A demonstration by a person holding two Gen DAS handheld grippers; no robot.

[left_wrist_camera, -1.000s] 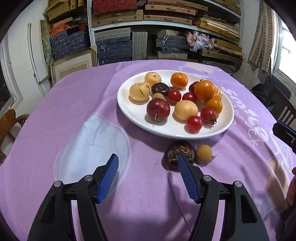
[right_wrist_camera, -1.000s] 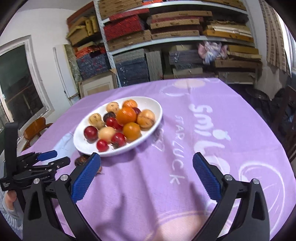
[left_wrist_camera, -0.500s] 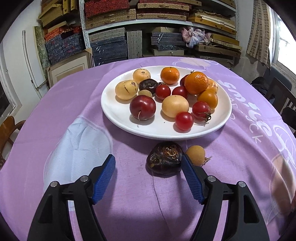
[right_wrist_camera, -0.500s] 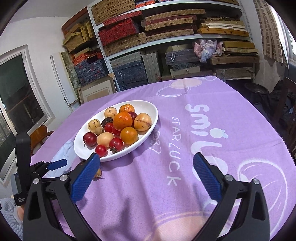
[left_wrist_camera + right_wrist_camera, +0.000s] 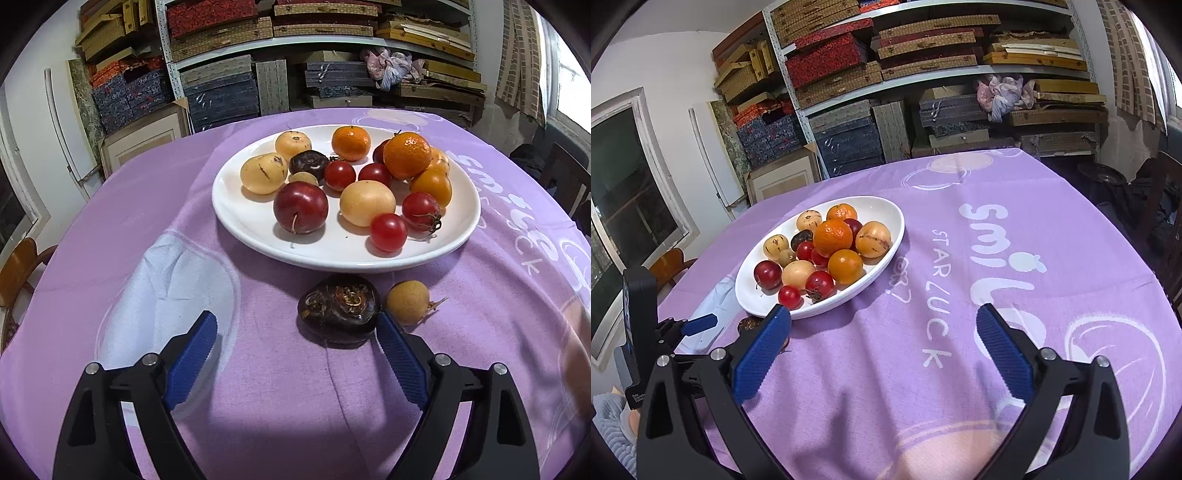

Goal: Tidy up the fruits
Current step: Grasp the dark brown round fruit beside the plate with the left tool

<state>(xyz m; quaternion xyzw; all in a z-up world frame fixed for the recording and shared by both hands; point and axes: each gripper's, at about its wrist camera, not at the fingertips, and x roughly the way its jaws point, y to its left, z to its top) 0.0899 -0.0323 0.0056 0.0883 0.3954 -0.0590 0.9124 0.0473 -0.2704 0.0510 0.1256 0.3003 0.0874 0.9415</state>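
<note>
A white plate point(image 5: 258, 236) on the purple tablecloth holds several fruits: oranges, red tomatoes, a dark red plum point(image 5: 300, 206), pale yellow fruits. Just in front of the plate on the cloth lie a dark brown water chestnut point(image 5: 340, 305) and a small tan longan point(image 5: 407, 302). My left gripper point(image 5: 297, 328) is open, its right fingertip beside the chestnut. My right gripper point(image 5: 884, 317) is open and empty above the cloth, to the right of the plate point(image 5: 882, 266). The left gripper point(image 5: 698, 325) shows at the left of the right wrist view.
Shelves of stacked boxes point(image 5: 221, 88) stand behind the table. A wooden chair point(image 5: 18, 266) is at the left edge, a dark chair point(image 5: 1167, 206) at the right. The cloth carries white print point(image 5: 993, 240).
My left gripper has moved forward and left toward the plate, so the chestnut now lies between its fingertips near the right one. The right gripper has risen and pulled back a little.
</note>
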